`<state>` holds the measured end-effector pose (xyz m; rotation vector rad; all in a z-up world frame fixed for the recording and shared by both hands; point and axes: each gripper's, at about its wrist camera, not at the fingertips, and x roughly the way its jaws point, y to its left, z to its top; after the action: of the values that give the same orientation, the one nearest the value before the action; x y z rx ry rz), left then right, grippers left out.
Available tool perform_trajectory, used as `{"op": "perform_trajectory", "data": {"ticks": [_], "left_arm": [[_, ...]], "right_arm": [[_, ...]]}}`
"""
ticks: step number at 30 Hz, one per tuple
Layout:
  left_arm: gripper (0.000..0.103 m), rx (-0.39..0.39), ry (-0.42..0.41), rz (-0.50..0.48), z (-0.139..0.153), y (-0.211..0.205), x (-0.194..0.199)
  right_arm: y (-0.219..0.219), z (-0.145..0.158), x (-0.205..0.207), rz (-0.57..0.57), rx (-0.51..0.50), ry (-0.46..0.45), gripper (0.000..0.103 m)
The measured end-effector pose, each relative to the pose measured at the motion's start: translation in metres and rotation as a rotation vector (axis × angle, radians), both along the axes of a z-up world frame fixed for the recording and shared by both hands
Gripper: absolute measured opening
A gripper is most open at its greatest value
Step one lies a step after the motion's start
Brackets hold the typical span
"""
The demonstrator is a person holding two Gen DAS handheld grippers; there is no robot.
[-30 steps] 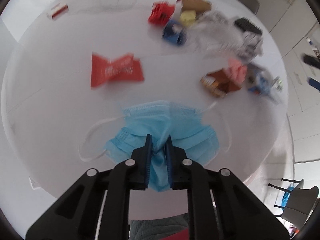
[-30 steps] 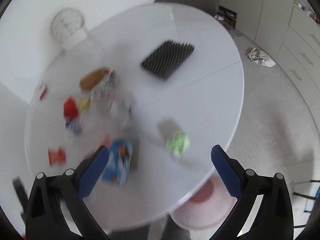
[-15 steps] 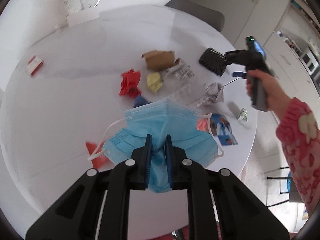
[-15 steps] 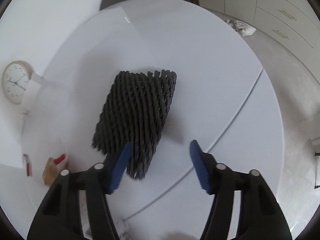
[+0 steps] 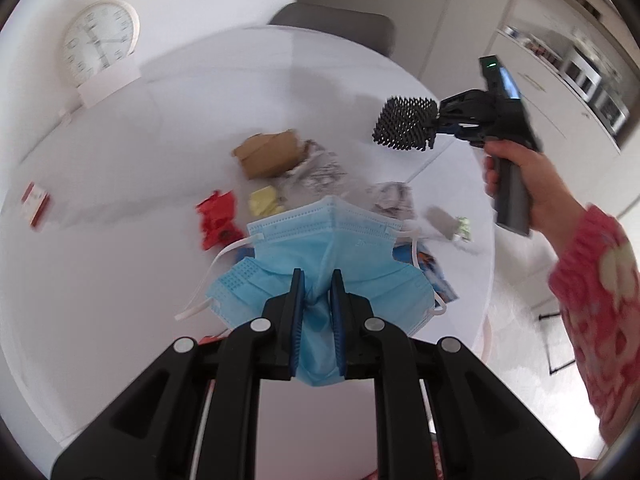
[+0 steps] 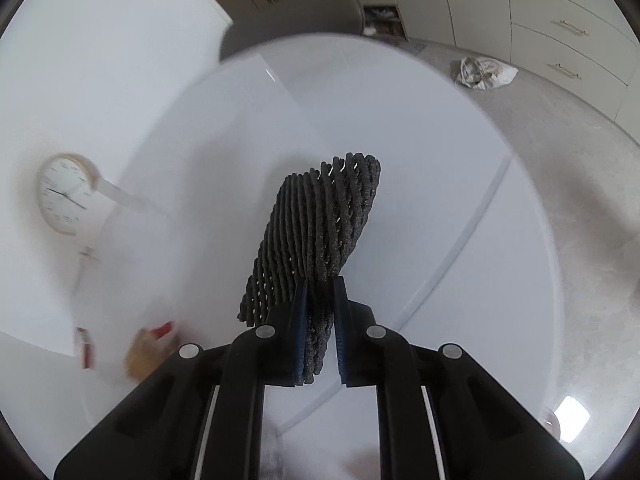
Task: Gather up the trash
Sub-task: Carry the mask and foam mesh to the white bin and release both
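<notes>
Left gripper [image 5: 317, 280] clamps blue mask [image 5: 324, 240], raised; right gripper [image 6: 319, 292] clamps black mesh [image 6: 320, 232], lifted off table [image 6: 440, 200].

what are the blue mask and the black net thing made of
Blue mask: probably soft nonwoven fabric, matte; it shows pleats and hangs limp from the left gripper. Black net: looks like foam mesh, dull and grainy, with open diamond holes, bending in the right gripper.

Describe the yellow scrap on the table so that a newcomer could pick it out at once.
On the round white table, find the litter cluster beyond the blue mask. The yellow scrap lies between the red wrapper and the silvery foil: the only pale yellow piece.
</notes>
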<state>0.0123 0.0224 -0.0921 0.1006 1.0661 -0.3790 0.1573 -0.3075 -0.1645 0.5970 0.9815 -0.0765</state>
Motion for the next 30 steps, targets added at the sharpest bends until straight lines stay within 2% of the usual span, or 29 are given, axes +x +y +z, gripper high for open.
{"op": "perform_trajectory", "data": {"ticks": [4, 7, 9, 12, 14, 16, 19, 20, 22, 23, 24, 25, 27, 30], "left_arm": [[0.013, -0.018, -0.017, -0.082, 0.007, -0.035, -0.012], [0.013, -0.029, -0.017, -0.150, 0.008, -0.067, -0.024], [0.013, -0.032, -0.009, -0.196, 0.007, -0.091, -0.032], [0.013, -0.034, 0.012, -0.267, 0.001, -0.127, -0.046], [0.013, -0.039, 0.044, -0.317, -0.007, -0.154, -0.055], [0.013, -0.031, 0.071, -0.351, -0.016, -0.177, -0.062], [0.013, 0.022, 0.097, -0.403, -0.038, -0.215, -0.075], [0.013, 0.035, 0.106, -0.411, -0.044, -0.223, -0.078], [0.013, 0.057, 0.131, -0.428, -0.057, -0.237, -0.085], [0.013, 0.077, 0.148, -0.435, -0.067, -0.247, -0.089], [0.013, 0.091, 0.156, -0.438, -0.074, -0.253, -0.092], [0.013, 0.111, 0.170, -0.446, -0.085, -0.261, -0.096], [0.013, 0.132, 0.193, -0.447, -0.100, -0.269, -0.098], [0.013, 0.163, 0.220, -0.449, -0.123, -0.283, -0.104]], "right_arm": [[-0.029, 0.035, -0.088, -0.001, -0.017, -0.039, 0.013], [-0.048, 0.045, -0.168, 0.000, -0.074, 0.012, 0.013], [-0.058, 0.034, -0.207, -0.003, -0.107, 0.072, 0.013], [-0.073, -0.004, -0.255, -0.010, -0.110, 0.182, 0.013], [-0.079, -0.045, -0.274, -0.013, -0.065, 0.248, 0.014], [-0.082, -0.092, -0.281, 0.011, -0.058, 0.319, 0.014], [-0.087, -0.149, -0.285, 0.054, -0.036, 0.391, 0.017], [-0.087, -0.162, -0.284, 0.066, -0.021, 0.406, 0.020], [-0.093, -0.188, -0.283, 0.084, 0.000, 0.443, 0.041], [-0.099, -0.192, -0.287, 0.082, 0.004, 0.453, 0.058], [-0.106, -0.195, -0.290, 0.068, 0.010, 0.456, 0.067], [-0.110, -0.193, -0.291, 0.058, 0.024, 0.444, 0.069], [-0.115, -0.184, -0.300, 0.048, 0.037, 0.417, 0.078], [-0.123, -0.163, -0.315, 0.036, -0.039, 0.406, 0.085]]}}
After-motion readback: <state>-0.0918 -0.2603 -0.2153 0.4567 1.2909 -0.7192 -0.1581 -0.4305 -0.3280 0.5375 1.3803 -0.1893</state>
